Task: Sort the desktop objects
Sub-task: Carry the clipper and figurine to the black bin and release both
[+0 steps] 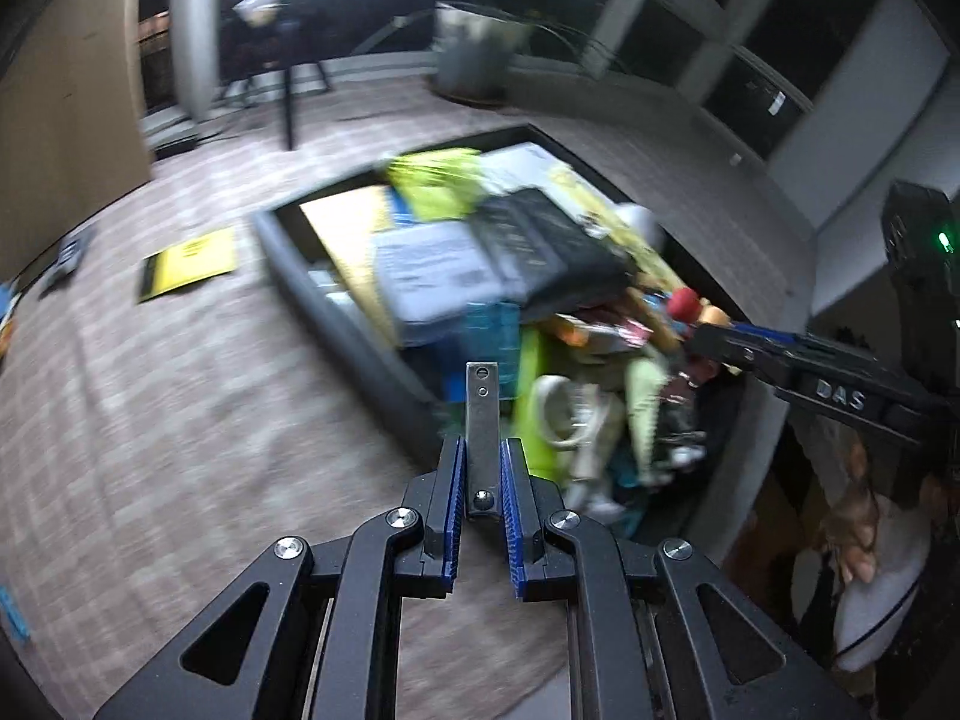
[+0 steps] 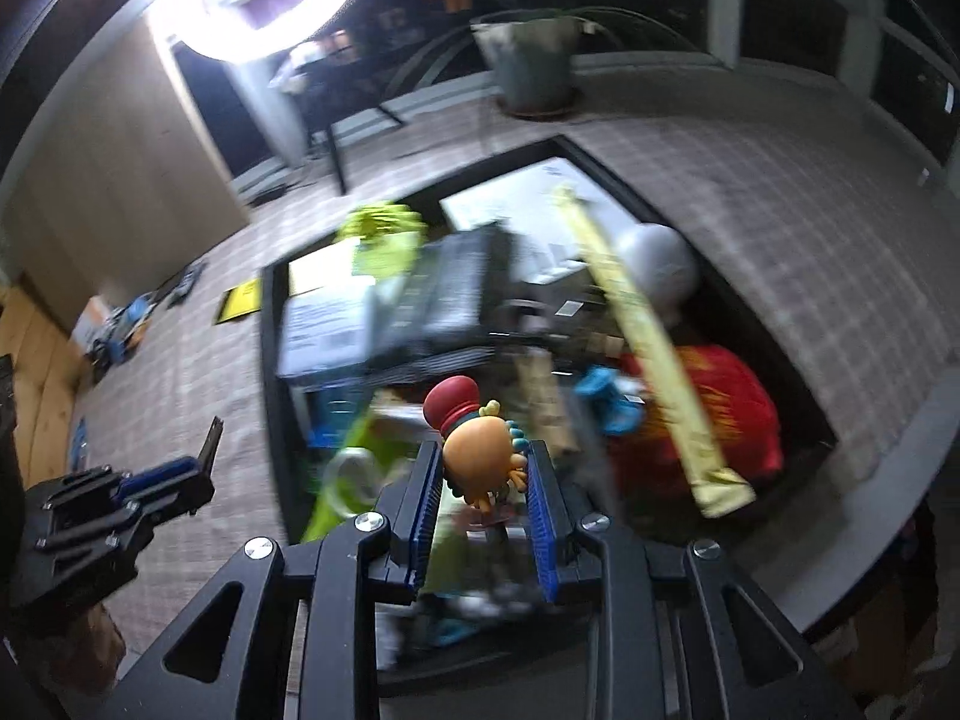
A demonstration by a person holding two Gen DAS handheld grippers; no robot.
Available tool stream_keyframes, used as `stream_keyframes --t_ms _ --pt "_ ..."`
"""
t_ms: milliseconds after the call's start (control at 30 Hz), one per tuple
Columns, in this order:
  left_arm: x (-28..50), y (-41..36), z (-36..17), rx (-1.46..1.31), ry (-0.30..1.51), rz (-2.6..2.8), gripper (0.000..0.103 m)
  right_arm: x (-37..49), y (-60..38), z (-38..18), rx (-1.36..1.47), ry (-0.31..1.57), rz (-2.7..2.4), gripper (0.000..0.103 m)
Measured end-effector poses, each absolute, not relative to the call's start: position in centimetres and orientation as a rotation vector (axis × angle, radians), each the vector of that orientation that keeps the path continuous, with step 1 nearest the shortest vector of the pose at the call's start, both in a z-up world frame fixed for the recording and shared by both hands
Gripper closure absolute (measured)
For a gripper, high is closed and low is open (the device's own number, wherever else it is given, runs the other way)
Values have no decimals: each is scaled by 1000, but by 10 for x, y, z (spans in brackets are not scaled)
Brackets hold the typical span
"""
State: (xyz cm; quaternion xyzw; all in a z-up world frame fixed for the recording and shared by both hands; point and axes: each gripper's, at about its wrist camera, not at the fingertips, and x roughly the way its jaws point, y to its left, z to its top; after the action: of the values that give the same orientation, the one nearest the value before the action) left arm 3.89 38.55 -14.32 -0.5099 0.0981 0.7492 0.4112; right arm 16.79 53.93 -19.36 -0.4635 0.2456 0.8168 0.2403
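Figurine (image 2: 480, 450) sits pinched in my right gripper (image 2: 483, 468); my left gripper (image 1: 482, 468) pinches a metal strip (image 1: 482, 420) above the crammed bin (image 1: 336, 312).

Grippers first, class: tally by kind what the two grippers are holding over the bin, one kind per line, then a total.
Flat metal bar, clamped in the left gripper: 1
Toy figure with a red cap, clamped in the right gripper: 1
Total held: 2
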Motion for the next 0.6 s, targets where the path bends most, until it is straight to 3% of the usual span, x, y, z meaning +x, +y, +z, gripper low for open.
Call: stream_keyframes --t_ms 433,533,600 --pt "65 425 -154 -1279 343 1831 89 181 556 -197 -1258 655 2191 77" --pt "62 417 -148 -1268 354 1854 74 176 548 -189 -1243 583 2188 53" --pt "59 407 -143 -1254 354 1886 73 173 542 -182 -1226 552 2193 51"
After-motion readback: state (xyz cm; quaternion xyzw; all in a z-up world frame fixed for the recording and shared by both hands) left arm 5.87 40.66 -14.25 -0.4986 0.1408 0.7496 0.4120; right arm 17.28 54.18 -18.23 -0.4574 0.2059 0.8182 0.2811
